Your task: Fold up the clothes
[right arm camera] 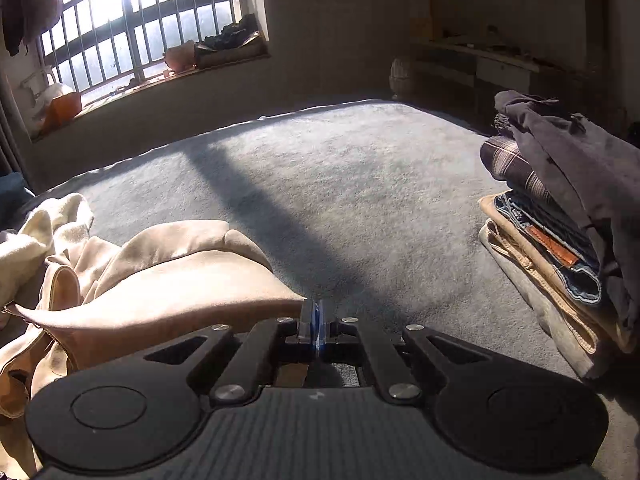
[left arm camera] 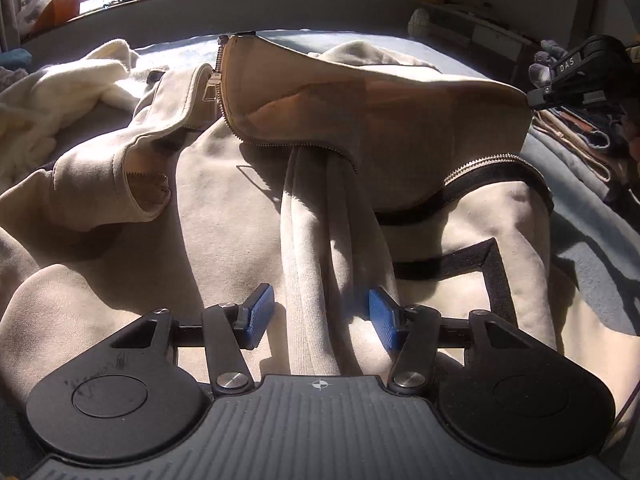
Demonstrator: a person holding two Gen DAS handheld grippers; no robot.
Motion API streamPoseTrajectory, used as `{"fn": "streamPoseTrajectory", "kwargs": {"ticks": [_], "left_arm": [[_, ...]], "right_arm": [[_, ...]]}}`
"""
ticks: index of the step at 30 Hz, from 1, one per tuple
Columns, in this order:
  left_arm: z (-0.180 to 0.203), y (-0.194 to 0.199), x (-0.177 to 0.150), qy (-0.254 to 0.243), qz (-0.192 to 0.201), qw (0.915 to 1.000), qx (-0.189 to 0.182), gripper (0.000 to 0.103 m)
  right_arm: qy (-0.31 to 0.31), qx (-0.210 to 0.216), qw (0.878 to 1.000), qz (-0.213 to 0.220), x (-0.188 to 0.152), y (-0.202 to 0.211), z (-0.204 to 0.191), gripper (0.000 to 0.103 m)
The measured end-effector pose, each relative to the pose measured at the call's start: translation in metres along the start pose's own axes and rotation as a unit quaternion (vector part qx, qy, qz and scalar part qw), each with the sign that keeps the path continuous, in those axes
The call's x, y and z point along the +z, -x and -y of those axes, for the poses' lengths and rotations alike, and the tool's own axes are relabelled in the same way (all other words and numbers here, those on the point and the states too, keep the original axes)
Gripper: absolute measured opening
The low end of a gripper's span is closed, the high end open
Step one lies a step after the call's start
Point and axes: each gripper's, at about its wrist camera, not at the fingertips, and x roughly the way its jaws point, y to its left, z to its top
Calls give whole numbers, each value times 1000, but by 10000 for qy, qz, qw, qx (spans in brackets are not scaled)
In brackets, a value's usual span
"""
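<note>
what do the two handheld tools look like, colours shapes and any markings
Both match. The left tool has black linkage arms with silver pivot screws, blue ribbed pads on its fingers, two round black discs and a grey ribbed plate with a small crosshair mark. The right tool has the same black arms, discs and blue pads. Seen from the left camera, its black body bears white letters "DAS". No cables or sleeves show.

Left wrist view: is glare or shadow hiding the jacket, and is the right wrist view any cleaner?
Left wrist: hard sunlight bleaches the beige jacket, its lifted flap shadowed, fisheye bending the edges. Right wrist: window blown out, a shadow band crossing the grey blanket; sharp.
</note>
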Motion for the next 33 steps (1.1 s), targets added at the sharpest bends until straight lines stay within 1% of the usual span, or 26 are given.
{"fn": "streamPoseTrajectory", "kwargs": {"ticks": [1,3,4,6,10,12,13,15,17,19,23,25,27,28,30,31,33], "left_arm": [[0,0,-1,93,19,10000,-14,30],[-3,2,-1,300,90,9995,-44,9],[-5,8,-1,380,179,9991,-45,7],[-10,20,0,535,365,9979,-49,5],[-23,54,6,834,793,9933,-76,5],[-34,70,12,1111,942,9892,-127,5],[-40,78,13,1266,1039,9863,-169,5],[-51,97,12,1544,1310,9790,-239,5],[-58,116,7,1730,1528,9727,-242,5],[-63,134,-3,1849,1655,9683,-294,5],[-74,171,-42,1877,1665,9678,-216,5],[-81,188,-63,1991,1612,9665,-154,5],[-90,201,-82,2157,1541,9642,-102,5],[-93,207,-92,2229,1476,9636,-86,5],[-97,210,-112,2330,1218,9648,-93,5],[-98,211,-121,2328,1058,9667,-99,5],[-97,205,-138,2146,639,9745,-171,6]], "right_arm": [[-231,-74,9996,-131,-9,1,17,0],[-709,-204,9966,-365,-28,3,50,0],[-866,-294,9949,-414,-35,6,59,0],[-1113,-291,9927,-356,-44,19,76,0],[-1060,-209,9941,-129,-49,52,92,0],[-988,7,9951,-78,-51,66,94,0],[-945,260,9952,-52,-53,74,91,0],[-653,689,9955,-2,-55,87,77,0],[-65,861,9962,95,-59,97,53,0],[394,1050,9936,124,-61,104,29,0],[1188,1489,9815,165,-62,115,-17,1],[1544,1727,9727,171,-66,118,-41,1],[1994,1892,9612,223,-72,120,-68,1],[2204,1966,9551,240,-75,121,-80,1],[2579,2083,9431,247,-82,122,-101,2],[2739,2133,9375,245,-85,122,-111,2],[2970,2229,9283,211,-91,122,-127,2]]}}
